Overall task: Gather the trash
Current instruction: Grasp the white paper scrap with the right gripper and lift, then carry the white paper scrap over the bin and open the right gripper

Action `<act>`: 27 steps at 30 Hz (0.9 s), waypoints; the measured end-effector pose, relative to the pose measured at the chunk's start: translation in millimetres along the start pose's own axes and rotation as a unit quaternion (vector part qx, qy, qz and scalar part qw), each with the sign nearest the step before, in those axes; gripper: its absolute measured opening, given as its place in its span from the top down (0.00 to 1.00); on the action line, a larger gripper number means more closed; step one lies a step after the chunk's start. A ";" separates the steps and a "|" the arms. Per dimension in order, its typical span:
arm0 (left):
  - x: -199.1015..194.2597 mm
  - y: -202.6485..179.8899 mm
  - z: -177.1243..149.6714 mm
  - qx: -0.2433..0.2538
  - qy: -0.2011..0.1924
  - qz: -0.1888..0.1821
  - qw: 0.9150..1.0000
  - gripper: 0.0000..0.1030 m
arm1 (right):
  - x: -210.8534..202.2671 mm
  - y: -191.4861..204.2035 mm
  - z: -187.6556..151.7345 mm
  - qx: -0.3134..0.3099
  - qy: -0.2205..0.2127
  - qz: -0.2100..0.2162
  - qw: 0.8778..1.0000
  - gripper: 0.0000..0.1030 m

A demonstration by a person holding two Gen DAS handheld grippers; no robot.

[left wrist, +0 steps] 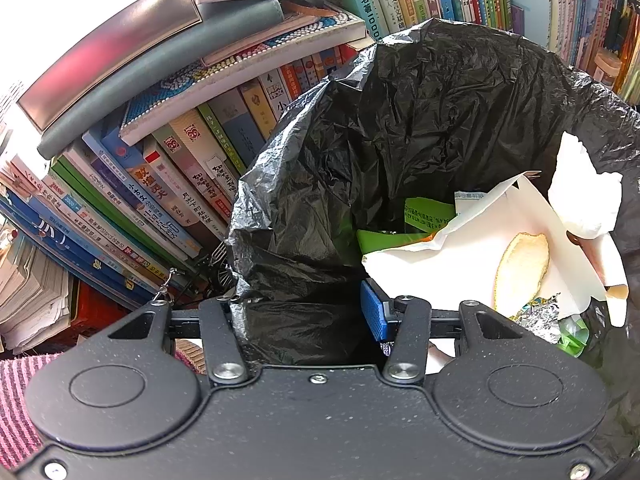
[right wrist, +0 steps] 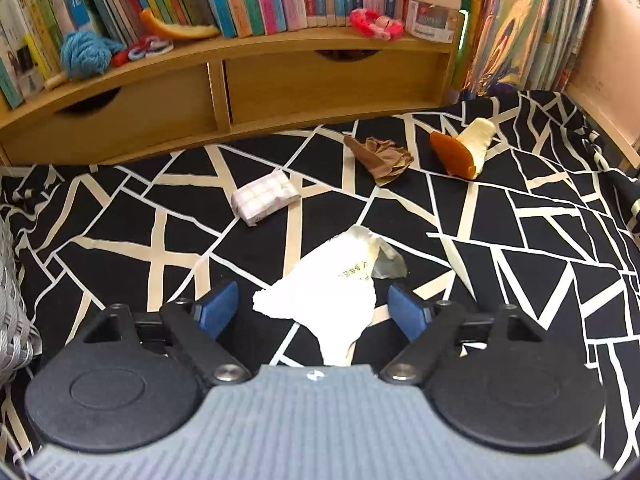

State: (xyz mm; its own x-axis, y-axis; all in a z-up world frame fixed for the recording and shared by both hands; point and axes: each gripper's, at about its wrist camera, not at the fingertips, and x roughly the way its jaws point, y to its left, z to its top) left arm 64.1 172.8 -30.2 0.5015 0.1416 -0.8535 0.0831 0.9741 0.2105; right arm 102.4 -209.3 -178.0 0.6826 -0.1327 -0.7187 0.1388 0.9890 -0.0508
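White torn paper lies between the spread right gripper fingers; left gripper clamps the black bag.

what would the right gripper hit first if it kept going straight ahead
Probably the torn white paper, lying on the cloth between the open right gripper's fingers; depth is unclear.

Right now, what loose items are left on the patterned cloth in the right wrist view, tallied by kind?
Torn white paper, between the open right gripper fingers: 1
Pomelo peel: 1
Brown crumpled wrapper: 1
Tissue pack: 1
Total: 4
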 end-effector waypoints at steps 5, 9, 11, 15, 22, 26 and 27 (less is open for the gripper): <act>0.1 0.3 -0.1 0.000 0.000 0.000 1.000 0.54 | -5.2 6.7 6.4 -0.005 0.006 0.002 1.000 0.45; 0.1 0.7 -0.1 0.000 -0.001 -0.001 1.000 0.54 | -13.2 9.5 10.6 -0.003 0.002 0.000 1.000 0.47; 0.3 1.0 -0.1 0.001 -0.001 -0.002 1.000 0.54 | -21.0 9.8 16.4 0.003 -0.007 0.004 1.000 0.47; 0.2 1.3 -0.2 0.001 -0.001 -0.002 1.000 0.54 | -45.1 10.5 35.7 0.017 -0.035 0.011 0.999 0.47; 0.1 1.3 -0.2 0.000 -0.001 -0.002 1.000 0.54 | -118.3 13.5 83.6 0.037 -0.135 0.064 0.988 0.45; -0.1 1.5 -0.4 0.000 -0.002 -0.003 1.000 0.54 | -170.8 28.6 102.6 0.020 -0.201 0.133 0.970 0.44; -0.1 1.4 -0.4 0.001 -0.002 -0.003 1.000 0.54 | -181.7 33.3 104.8 0.013 -0.214 0.151 0.965 0.43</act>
State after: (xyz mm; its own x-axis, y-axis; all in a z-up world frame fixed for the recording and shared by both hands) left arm 63.8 174.3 -30.0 0.5040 0.1359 -0.8529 0.0866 0.9746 0.2065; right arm 58.2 -159.0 23.6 0.9274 0.1416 -0.3462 -0.0988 0.9854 0.1384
